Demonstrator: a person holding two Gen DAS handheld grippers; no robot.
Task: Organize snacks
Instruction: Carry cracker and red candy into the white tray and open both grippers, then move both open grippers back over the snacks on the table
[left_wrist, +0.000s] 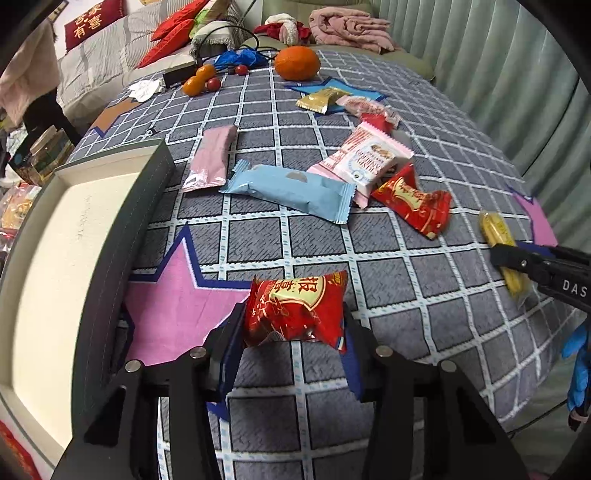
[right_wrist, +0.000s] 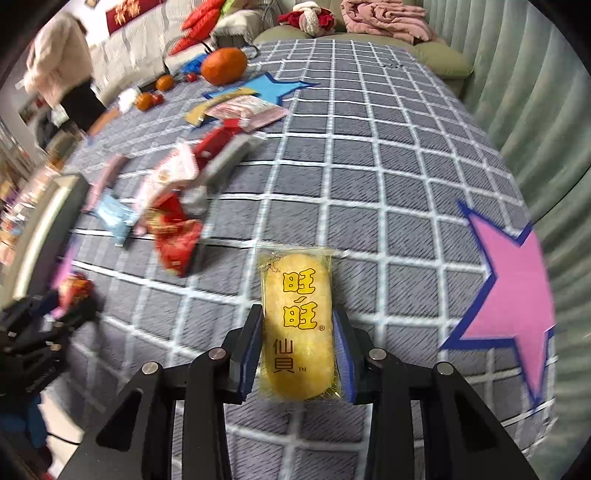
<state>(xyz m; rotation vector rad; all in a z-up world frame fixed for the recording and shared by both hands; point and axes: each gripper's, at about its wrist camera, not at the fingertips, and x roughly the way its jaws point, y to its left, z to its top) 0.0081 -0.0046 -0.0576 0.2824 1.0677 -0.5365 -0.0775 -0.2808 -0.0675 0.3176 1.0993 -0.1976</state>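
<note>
L claw (left_wrist: 295, 325) clenched on red snack pkt (left_wrist: 297, 310), pads pressing both short sides, pkt lying crosswise betw the fingers just over the checked cloth of the tabletop (left_wrist: 406, 280). R claw (right_wrist: 298, 347) clenched on yellow rice-cracker pkt (right_wrist: 297, 321); pkt's long axis runs straight out along the fingers, far end past the tips. Key relation: open box (left_wrist: 66, 236), cream inside w/ dark rim, sits to the left of L claw and close by; R claw is well apart from it, on the far side of L. So L hand nearer – judge it drops first, a short swing left over the rim, R to cross after. Count of loose pkts on cloth, L view: 1 pale blue (left_wrist: 291, 190), 1 dusty pink (left_wrist: 212, 158), 1 pink-white (left_wrist: 364, 160), 1 red (left_wrist: 417, 201), 1 gold (left_wrist: 319, 99), at least 2 more small pink/red ones behind, overlap too tight to split. Held: 2. Fruit at far edge: 1 big orange (left_wrist: 297, 62), 2 small ones, 2 red berries, prob. not snacks. Box looks empty as far as visible.
</note>
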